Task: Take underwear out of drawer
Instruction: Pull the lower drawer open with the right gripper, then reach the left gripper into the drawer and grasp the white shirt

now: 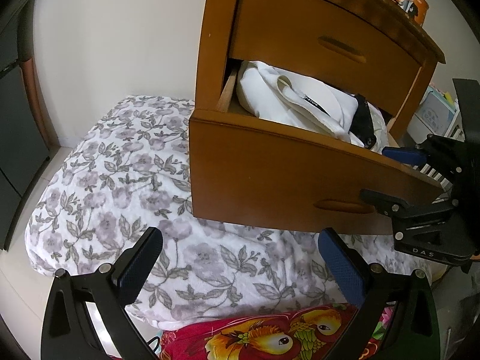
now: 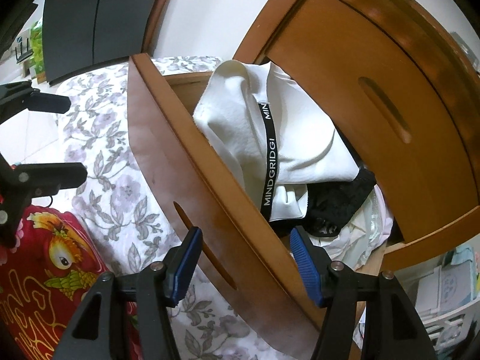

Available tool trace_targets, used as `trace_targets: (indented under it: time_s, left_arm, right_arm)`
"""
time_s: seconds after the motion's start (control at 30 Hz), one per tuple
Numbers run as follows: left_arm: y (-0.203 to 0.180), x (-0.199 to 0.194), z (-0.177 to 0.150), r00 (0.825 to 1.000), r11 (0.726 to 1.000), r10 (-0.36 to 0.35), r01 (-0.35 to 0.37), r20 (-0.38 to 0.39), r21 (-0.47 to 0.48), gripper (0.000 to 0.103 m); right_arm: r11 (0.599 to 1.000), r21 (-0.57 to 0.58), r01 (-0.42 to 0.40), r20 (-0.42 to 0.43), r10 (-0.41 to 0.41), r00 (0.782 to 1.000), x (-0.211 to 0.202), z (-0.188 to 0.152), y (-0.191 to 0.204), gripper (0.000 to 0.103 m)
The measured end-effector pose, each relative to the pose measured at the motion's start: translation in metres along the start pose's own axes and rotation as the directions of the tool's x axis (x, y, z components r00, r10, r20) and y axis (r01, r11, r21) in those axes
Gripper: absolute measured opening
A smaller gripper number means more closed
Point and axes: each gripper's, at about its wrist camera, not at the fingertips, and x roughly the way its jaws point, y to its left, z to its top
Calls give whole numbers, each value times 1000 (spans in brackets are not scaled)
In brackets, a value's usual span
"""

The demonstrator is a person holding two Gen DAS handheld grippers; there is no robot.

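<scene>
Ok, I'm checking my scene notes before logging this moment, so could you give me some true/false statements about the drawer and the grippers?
1. The lower drawer is pulled open. True.
2. The left gripper holds a white garment. False: it is open and empty over the floral bedding.
3. The right gripper straddles the front panel of that drawer, one finger inside, one outside. True.
4. The black lace garment lies on top of the white garment. False: the white one overlaps it.
5. The upper drawer is open too. False: it is closed.
</scene>
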Motion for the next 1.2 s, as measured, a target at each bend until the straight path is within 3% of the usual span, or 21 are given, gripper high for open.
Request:
trace_targets:
  time_s: [0.27, 0.47, 0.67, 0.83, 1.0, 1.1, 1.2]
  left_arm:
    - [-4, -5, -2, 1000, 1000, 2, -2, 0, 14, 103]
    - [-3, -7, -2, 1000, 1000, 28, -27, -7, 3, 103]
    - [-1, -6, -6, 998, 998, 62, -62, -28, -10, 103]
    - [-2, -8, -6, 996, 997, 81, -81, -25, -12, 103]
    - [-7, -10, -6, 996, 996, 92, -92, -15, -4, 103]
    - [-8, -10, -7, 995, 995, 96, -96, -13, -6, 103]
    - [-8, -11, -7, 994, 994, 105, -105, -8, -7, 103]
  right_arm:
    - [998, 59, 31, -2, -31, 1000, 1, 2, -3, 66]
    - [994, 107, 31, 42, -36, 998, -17, -3, -7, 70]
    - [967, 247, 58, 91, -83, 992, -36, -19, -12, 73]
    - [881, 461, 102, 132, -182, 974, -55, -45, -24, 79]
    - [790, 602, 118, 164, -267, 950, -70, -67, -27, 85]
    - [730, 676, 100, 169, -285, 944, -74, -80, -26, 103]
    - [678, 730, 85, 171, -301, 938, -75, -92, -26, 103]
